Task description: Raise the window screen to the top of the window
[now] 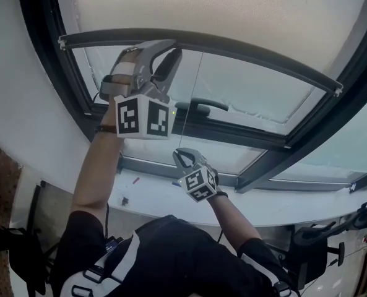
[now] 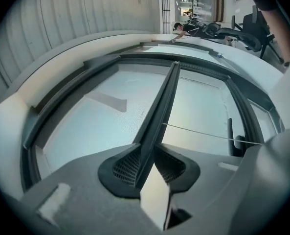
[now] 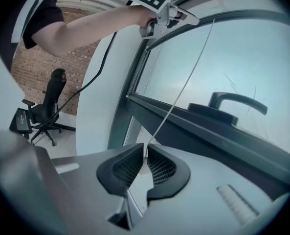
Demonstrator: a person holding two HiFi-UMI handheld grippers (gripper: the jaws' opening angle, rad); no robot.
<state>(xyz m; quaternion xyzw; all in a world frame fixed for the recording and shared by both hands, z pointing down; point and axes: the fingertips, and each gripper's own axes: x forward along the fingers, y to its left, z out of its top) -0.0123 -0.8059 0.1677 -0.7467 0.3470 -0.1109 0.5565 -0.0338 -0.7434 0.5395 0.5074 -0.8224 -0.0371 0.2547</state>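
The window screen (image 1: 202,5) hangs pale in the upper part of the window, and its dark bottom bar (image 1: 233,48) crosses the pane. My left gripper (image 1: 174,48) is raised to the bar's left part. In the left gripper view the bar (image 2: 164,97) runs through the gap of the left gripper (image 2: 149,148), whose jaws stand apart around it. A thin pull cord (image 1: 195,85) drops from the bar's middle. My right gripper (image 1: 182,156) is lower, shut on that cord (image 3: 184,82) right at its pads (image 3: 145,153).
A black window handle (image 1: 202,106) sits on the frame behind the cord and also shows in the right gripper view (image 3: 233,102). The white sill (image 1: 146,197) runs below. Office chairs stand at the right (image 1: 319,240) and behind (image 3: 47,106).
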